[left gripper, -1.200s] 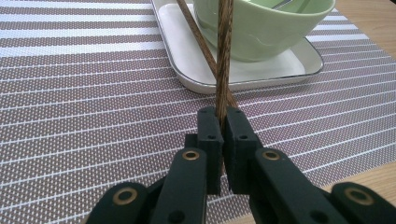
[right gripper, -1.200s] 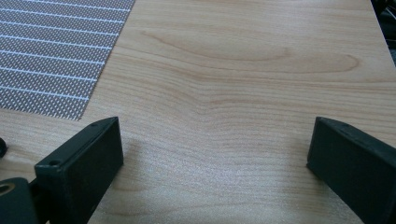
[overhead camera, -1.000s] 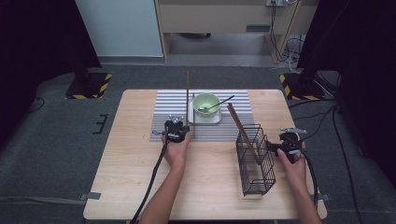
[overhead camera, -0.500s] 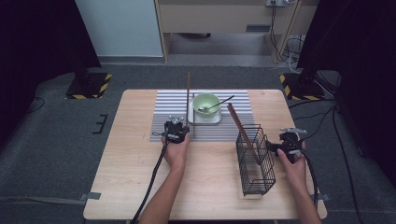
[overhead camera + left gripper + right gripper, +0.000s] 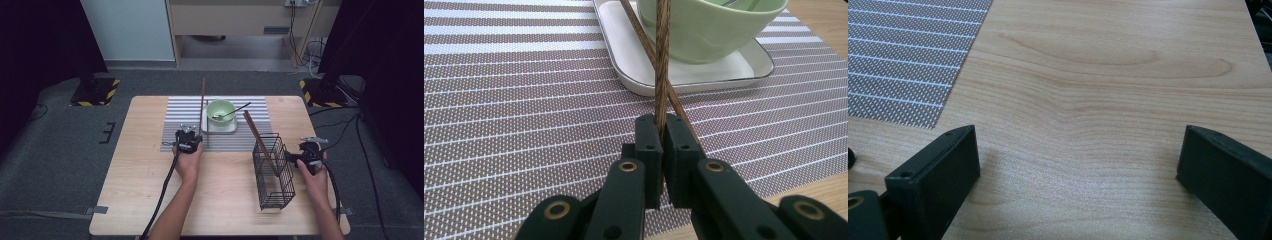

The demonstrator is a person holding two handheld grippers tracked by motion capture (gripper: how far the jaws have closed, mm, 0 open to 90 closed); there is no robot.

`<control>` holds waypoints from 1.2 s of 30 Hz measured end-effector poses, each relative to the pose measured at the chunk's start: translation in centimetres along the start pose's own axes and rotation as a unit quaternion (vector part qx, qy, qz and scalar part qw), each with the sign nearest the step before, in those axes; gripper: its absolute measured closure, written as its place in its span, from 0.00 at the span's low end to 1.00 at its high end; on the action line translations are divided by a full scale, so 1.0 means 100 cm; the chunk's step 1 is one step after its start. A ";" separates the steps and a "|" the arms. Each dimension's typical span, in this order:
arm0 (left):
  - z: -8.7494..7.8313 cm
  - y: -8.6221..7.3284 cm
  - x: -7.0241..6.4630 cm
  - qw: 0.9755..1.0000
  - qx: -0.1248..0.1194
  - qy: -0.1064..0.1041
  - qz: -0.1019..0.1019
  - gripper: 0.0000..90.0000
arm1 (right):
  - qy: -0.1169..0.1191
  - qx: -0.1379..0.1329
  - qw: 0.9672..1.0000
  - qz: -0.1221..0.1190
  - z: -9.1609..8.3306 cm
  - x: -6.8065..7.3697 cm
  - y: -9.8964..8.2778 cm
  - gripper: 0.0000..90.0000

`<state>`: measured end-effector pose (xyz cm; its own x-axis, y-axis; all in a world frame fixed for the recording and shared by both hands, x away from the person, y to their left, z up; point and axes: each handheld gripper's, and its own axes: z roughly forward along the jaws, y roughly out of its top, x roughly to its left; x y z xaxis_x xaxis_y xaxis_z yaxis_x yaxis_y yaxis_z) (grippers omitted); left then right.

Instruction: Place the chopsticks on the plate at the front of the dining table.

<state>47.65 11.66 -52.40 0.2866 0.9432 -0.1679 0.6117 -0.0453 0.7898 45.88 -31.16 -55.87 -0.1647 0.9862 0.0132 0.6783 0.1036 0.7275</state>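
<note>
**Left tongs clamped on a chopstick by the bowl; right tongs wide**

Left tongs (image 5: 663,150) are clenched on one brown chopstick (image 5: 661,60) — I see the pads pinching it w/ the stick rising straight up out of the jaws. A second chopstick (image 5: 684,117) lies flat on the striped mat (image 5: 524,100), crossing behind the held one and running under the jaws' right side. From above, the held chopstick (image 5: 202,107) stands upright just left of the green bowl (image 5: 220,111), and my left tongs (image 5: 189,141) sit a bit nearer me than the bowl, at the mat's near edge.

Right tongs (image 5: 1078,165) are released, jaws far apart, nothing btw them but bare wood surface (image 5: 1098,75). In the high view the right tongs (image 5: 305,156) are well right of the bowl, just beside the black wire basket (image 5: 272,172), on its right.

Bowl sits on a white tray (image 5: 220,127) w/ a dark utensil (image 5: 235,110) leaning in it. Basket stands nearer me and right of the bowl; one more chopstick (image 5: 256,135) leans in it, top tipped toward the bowl.
</note>
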 end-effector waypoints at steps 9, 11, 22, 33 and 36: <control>-0.001 -0.001 0.001 1.000 -0.001 0.007 0.002 0.95 | 0.000 0.000 1.000 0.000 0.000 0.000 0.000 0.04; -0.001 -0.001 0.002 1.000 -0.001 0.008 0.000 0.95 | 0.000 0.000 1.000 0.000 0.000 0.000 0.000 0.04; 0.000 -0.002 0.004 1.000 0.002 0.011 -0.008 0.95 | 0.000 0.000 1.000 0.000 0.000 0.000 0.000 0.04; 0.001 -0.004 0.008 1.000 0.011 0.016 -0.014 0.95 | 0.000 0.000 1.000 0.000 0.000 0.000 0.000 0.04; 0.001 -0.005 0.008 1.000 0.011 0.017 -0.014 0.95 | 0.000 0.000 1.000 0.000 0.000 0.000 0.000 0.04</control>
<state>47.68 12.37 -52.97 0.2440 0.9547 -0.1701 0.6354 -0.0249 0.7718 45.88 -31.17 -55.87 -0.1650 0.9862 0.0136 0.6783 0.1034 0.7275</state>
